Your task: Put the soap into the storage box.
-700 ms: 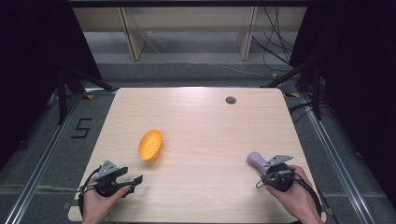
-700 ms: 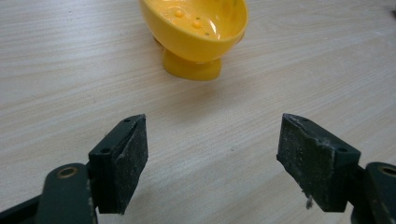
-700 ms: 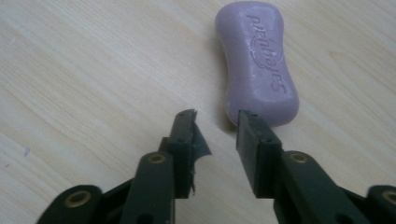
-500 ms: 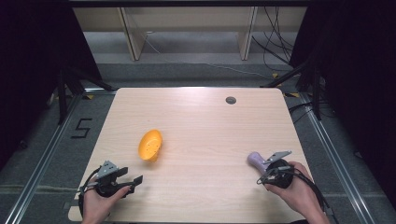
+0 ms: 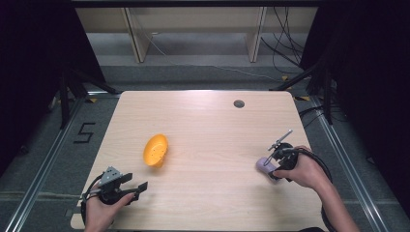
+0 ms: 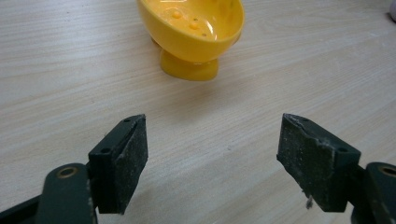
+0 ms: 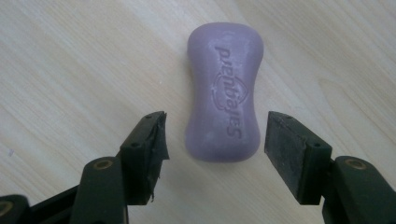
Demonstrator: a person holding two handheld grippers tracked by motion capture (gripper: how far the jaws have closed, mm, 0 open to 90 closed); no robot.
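Observation:
A purple bar of soap lies flat on the wooden table at the right. In the right gripper view the soap has raised lettering, and its near end sits between the jaws of my right gripper, which is open with a gap on each side. In the high view my right gripper tips down over the soap. A yellow footed bowl lies tipped on its side left of centre. My left gripper rests near the front left edge, open and holding nothing. Its view shows the bowl beyond the jaws.
A dark round grommet sits in the table's far right part. Cables trail from both grippers off the front edge. Metal rails run along both sides of the table, and shelf legs stand behind it.
My right hand has shifted slightly away from the front edge and tipped the gripper downward over the soap. The left gripper, the bowl and the soap have stayed put.

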